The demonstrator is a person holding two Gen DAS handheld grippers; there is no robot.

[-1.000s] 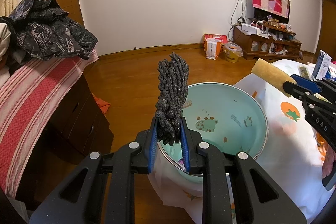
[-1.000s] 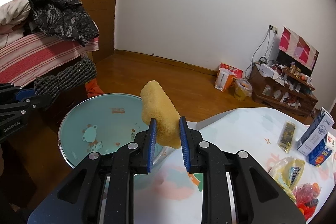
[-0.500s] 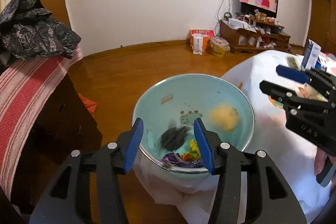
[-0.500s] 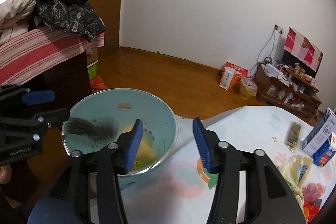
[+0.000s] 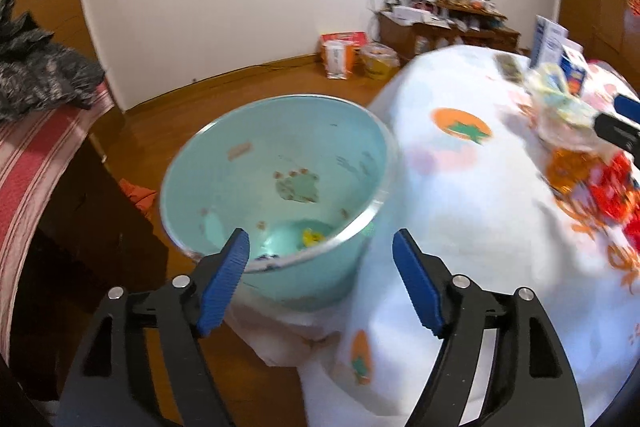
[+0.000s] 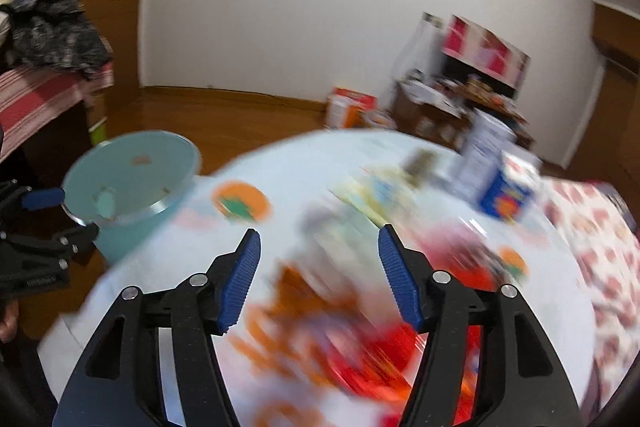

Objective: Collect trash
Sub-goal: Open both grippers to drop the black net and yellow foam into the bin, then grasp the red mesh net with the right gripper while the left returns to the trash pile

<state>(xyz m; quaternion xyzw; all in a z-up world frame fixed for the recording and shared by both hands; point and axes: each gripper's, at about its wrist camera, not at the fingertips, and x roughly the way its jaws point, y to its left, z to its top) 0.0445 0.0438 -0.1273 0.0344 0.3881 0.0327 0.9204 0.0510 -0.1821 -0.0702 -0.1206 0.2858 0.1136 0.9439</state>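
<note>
A teal bin [image 5: 280,155] stands on the floor against the edge of the table [image 5: 460,207], with small bits of trash [image 5: 310,237] at its bottom. My left gripper [image 5: 320,243] hovers over the bin's near rim, jaws opening, nothing between them. My right gripper [image 6: 319,239] is over the white, orange-printed tablecloth [image 6: 280,179], jaws opening and empty. Below it lie blurred red and orange wrappers [image 6: 360,327]. The bin [image 6: 132,179] shows at the left of the right wrist view, with a finger [image 6: 42,198] of the left gripper beside it.
Cartons [image 6: 488,155] and more wrappers [image 5: 560,103] sit at the table's far side. A bed with a red striped cover [image 5: 24,167] and a dark garment [image 5: 40,83] is on the left. Bags [image 5: 340,55] and a low cabinet [image 5: 448,27] stand by the far wall.
The left gripper let go of a dark grey piece and the right a yellow sponge roll; both fell into the bin. Both jaws widened and both grippers swung right, toward the table.
</note>
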